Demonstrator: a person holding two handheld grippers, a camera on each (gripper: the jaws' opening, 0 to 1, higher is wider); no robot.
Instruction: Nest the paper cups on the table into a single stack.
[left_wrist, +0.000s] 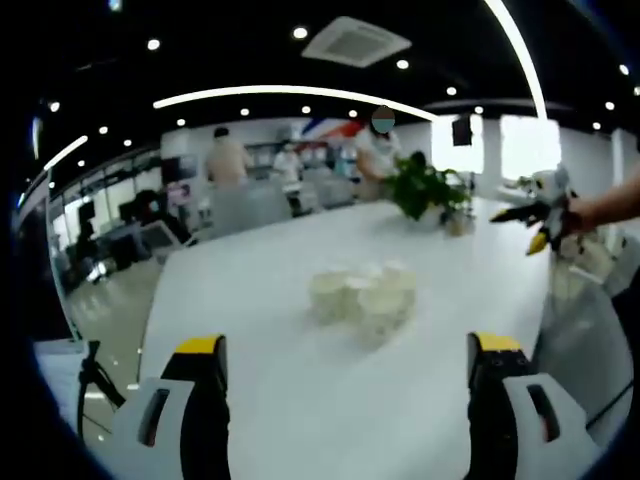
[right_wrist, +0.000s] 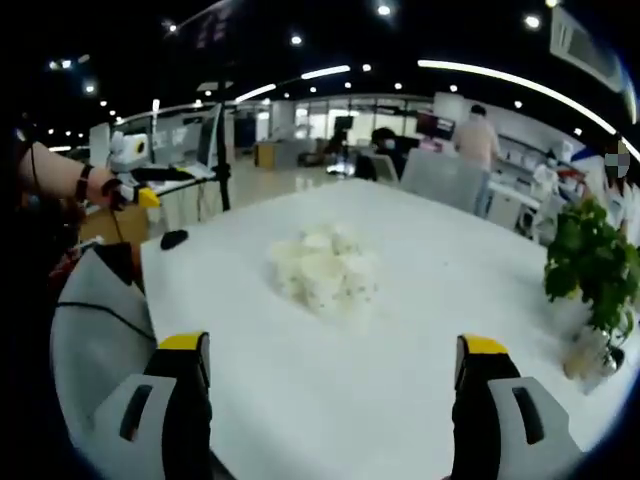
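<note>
Cups (left_wrist: 362, 293) clustered upright mid-table (left_wrist: 300, 400), both grippers wide apart.

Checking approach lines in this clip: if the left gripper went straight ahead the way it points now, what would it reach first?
Most likely the cluster of paper cups on the white table, ahead between the open jaws of the left gripper. Nothing shows between; depth is hard to judge.
</note>
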